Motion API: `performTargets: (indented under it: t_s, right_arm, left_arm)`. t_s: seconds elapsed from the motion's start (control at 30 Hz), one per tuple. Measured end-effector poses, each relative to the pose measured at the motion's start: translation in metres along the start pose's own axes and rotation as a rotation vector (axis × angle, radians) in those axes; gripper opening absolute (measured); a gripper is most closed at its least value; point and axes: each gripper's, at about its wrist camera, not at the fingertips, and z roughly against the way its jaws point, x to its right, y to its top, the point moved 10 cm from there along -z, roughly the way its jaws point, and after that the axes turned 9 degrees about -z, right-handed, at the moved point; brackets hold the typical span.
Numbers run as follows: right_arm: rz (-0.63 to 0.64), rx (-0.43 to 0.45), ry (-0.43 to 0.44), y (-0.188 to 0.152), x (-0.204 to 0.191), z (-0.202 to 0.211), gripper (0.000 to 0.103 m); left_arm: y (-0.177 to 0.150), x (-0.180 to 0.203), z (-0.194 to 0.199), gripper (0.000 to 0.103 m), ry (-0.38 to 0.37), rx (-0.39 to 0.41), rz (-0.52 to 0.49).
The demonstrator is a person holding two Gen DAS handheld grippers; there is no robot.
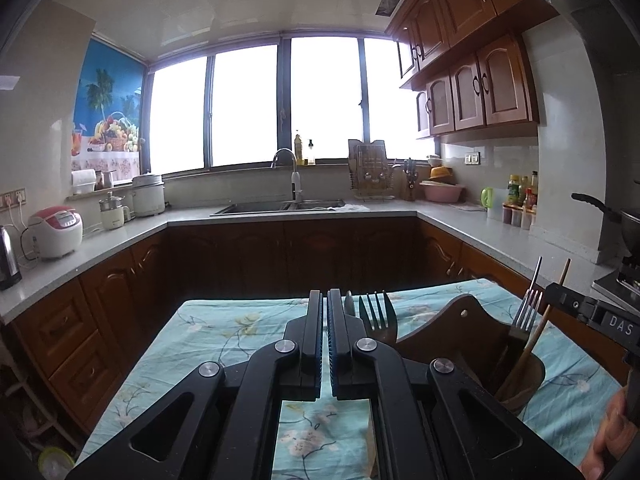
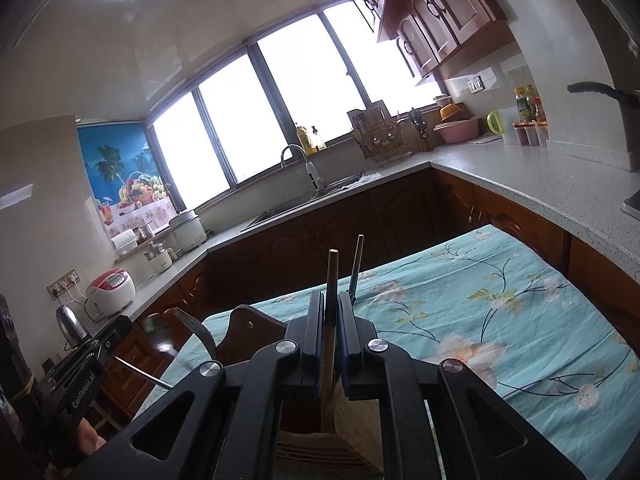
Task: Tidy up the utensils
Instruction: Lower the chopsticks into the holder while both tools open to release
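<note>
A wooden utensil holder (image 1: 460,320) with a tall back plate stands on the flowered cloth (image 1: 240,332). Its round cup (image 1: 524,380) holds a metal fork (image 1: 528,312) and a wooden chopstick (image 1: 538,332). My right gripper (image 2: 330,300) hangs over the holder (image 2: 244,326), shut on that chopstick (image 2: 332,276), which stands upright with its lower end in the cup. A second stick (image 2: 359,256) rises behind the right finger. My left gripper (image 1: 325,300) is shut, with nothing showing between its pads. Just beyond it stand a dark fork (image 1: 376,312) and a spoon tip (image 1: 349,300).
The cloth-covered table (image 2: 500,312) stretches to the right of the holder. Dark cabinets and a grey counter (image 1: 480,232) ring the room, with a sink (image 1: 280,206) under the window. A hand (image 1: 612,432) grips the right tool at the lower right.
</note>
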Motion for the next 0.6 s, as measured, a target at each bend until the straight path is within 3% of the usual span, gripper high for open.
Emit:
performTargets:
  t_s: [0.3, 0.47, 0.57, 0.6]
  right_arm:
    - [0.000, -0.008, -0.004, -0.002, 0.000, -0.001, 0.010]
    - [-0.002, -0.017, -0.011, -0.004, 0.000, -0.001, 0.013]
    - [-0.013, -0.022, -0.013, -0.005, 0.002, 0.000, 0.034]
    - [-0.017, -0.021, -0.011, -0.004, 0.003, 0.001, 0.046]
  left_arm:
    - [0.000, 0.003, 0.000, 0.002, -0.014, -0.009, 0.005]
    - [0.005, 0.005, 0.001, 0.009, -0.022, -0.018, -0.001]
    - [0.010, 0.003, 0.005, 0.031, -0.018, -0.006, 0.002]
    - [0.010, 0.003, 0.005, 0.041, -0.019, -0.003, 0.003]
